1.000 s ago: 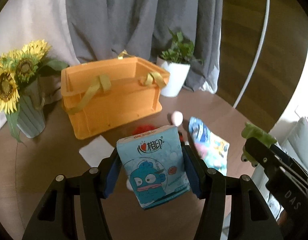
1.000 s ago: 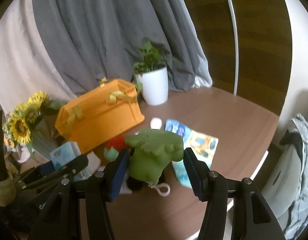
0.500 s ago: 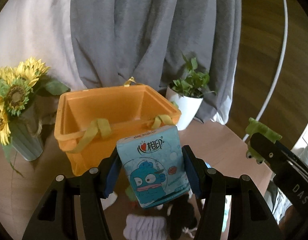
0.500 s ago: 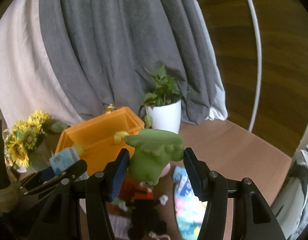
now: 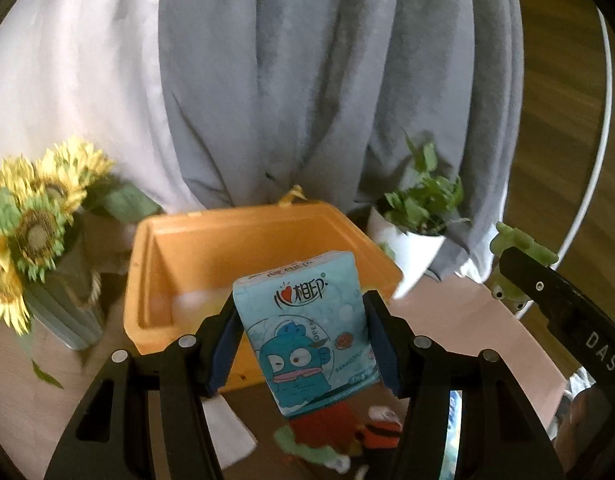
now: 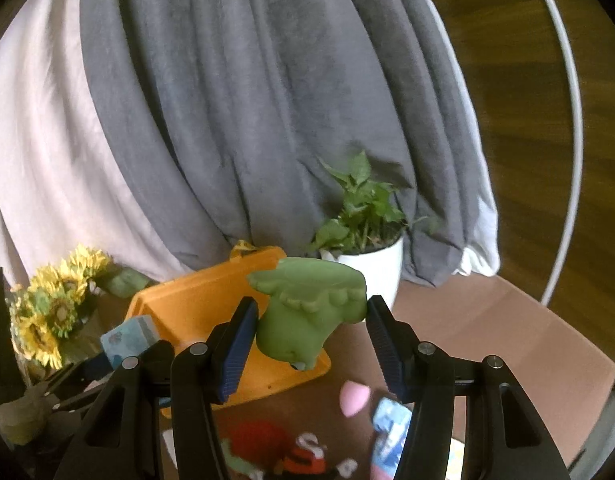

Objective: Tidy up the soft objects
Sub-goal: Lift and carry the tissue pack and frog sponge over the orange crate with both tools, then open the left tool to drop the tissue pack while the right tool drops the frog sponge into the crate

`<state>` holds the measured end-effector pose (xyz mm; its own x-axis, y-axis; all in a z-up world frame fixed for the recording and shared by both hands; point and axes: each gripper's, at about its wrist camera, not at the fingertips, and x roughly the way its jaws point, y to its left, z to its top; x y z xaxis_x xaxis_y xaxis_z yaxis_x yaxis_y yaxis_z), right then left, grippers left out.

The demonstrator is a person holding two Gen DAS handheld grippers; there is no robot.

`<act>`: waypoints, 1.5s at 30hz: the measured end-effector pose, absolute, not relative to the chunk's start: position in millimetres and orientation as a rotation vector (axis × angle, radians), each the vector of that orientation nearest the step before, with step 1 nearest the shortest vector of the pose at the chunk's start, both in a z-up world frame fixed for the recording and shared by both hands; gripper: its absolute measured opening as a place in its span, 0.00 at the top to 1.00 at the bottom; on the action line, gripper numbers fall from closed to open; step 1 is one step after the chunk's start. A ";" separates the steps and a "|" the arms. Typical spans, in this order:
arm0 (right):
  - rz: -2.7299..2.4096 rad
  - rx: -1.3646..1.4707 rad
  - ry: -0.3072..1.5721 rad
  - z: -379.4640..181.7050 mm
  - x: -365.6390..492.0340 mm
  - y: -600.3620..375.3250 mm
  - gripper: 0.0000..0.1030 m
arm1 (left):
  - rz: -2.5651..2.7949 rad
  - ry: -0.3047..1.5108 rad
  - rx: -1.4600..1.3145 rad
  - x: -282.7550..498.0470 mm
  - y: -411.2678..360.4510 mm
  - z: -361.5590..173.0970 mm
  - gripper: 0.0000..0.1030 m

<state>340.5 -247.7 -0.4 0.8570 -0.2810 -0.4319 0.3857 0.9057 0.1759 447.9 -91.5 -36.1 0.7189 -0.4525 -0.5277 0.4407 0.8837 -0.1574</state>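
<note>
A soft, pale-blue plastic pack of tissues [image 5: 305,330], printed with a blue cartoon fish face and a red heart logo, is clamped upright and slightly tilted between the blue pads of the left gripper [image 5: 303,344], held in the air in front of the open orange plastic storage basket [image 5: 179,248]. The same pack shows at the left edge of the right wrist view [image 6: 127,340], small and partly hidden.

The right gripper [image 6: 309,340] is closed on a squashy green frog-like toy [image 6: 307,312], its wide flat top above the pads and one dark eye showing underneath; it hangs above the basket's [image 6: 195,300] near corner.

Below on the brown round table [image 6: 487,336] lie a red and green plush item [image 6: 263,440], a pink egg-shaped sponge [image 6: 353,396] and a blue printed packet [image 6: 389,428]. A white potted plant [image 6: 363,248] stands beside the basket, sunflowers in a grey-green vase [image 5: 31,236] on its other side, and grey and white curtains [image 6: 235,100] hang behind.
</note>
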 end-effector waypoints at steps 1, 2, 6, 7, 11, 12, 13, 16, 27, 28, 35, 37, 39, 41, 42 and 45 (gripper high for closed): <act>-0.345 0.266 0.409 -0.5 344.9 -249.3 0.44 | -0.485 0.581 -0.017 451.9 -91.7 -34.8 0.44; -0.336 0.270 0.407 -0.6 349.4 -251.1 0.44 | -0.479 0.575 -0.015 454.8 -91.9 -33.7 0.44; -0.290 0.284 0.411 -1.4 371.4 -257.8 0.44 | -0.444 0.557 -0.018 471.6 -93.6 -30.5 0.44; -0.278 0.282 0.413 -1.7 378.7 -259.0 0.44 | -0.436 0.552 -0.019 474.5 -94.0 -30.3 0.44; -0.244 0.269 0.418 -2.4 401.1 -261.4 0.44 | -0.407 0.530 -0.012 490.4 -93.7 -28.2 0.44; -0.234 0.268 0.422 -3.5 407.3 -261.6 0.44 | -0.399 0.525 -0.012 495.2 -94.2 -27.3 0.44; -0.226 0.267 0.424 -4.2 412.5 -262.1 0.44 | -0.390 0.519 -0.014 500.2 -93.9 -26.6 0.44; -0.198 0.258 0.432 -7.0 432.3 -260.4 0.44 | -0.368 0.505 -0.015 513.0 -92.6 -25.9 0.44; -0.110 0.256 0.487 -21.8 489.3 -254.0 0.44 | -0.291 0.543 0.012 555.9 -90.6 -40.1 0.44; -0.100 0.259 0.498 -24.1 494.7 -253.1 0.44 | -0.286 0.549 0.016 557.9 -89.8 -42.3 0.44; -0.062 0.242 0.564 -41.3 521.9 -244.6 0.44 | -0.254 0.609 0.040 578.7 -85.7 -62.9 0.44; -0.055 0.234 0.580 -45.4 528.2 -241.4 0.44 | -0.256 0.629 0.042 584.5 -85.4 -69.2 0.43; -0.051 0.227 0.599 -50.6 533.6 -238.5 0.44 | -0.259 0.650 0.048 589.6 -86.6 -75.2 0.43; -0.043 0.225 0.617 -54.5 537.0 -237.3 0.44 | -0.259 0.666 0.051 593.2 -86.5 -80.9 0.43; -0.040 0.223 0.627 -56.9 539.2 -236.1 0.44 | -0.258 0.674 0.053 594.1 -87.2 -82.7 0.43; -0.046 0.210 0.643 -62.3 543.4 -235.0 0.44 | -0.254 0.693 0.057 597.1 -86.2 -88.9 0.41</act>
<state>543.4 -235.0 -62.3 0.8002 0.0227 -0.5993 0.1071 0.9778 0.1800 597.1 -86.2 -88.9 0.7399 -0.2129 -0.6381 0.2504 0.9676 -0.0325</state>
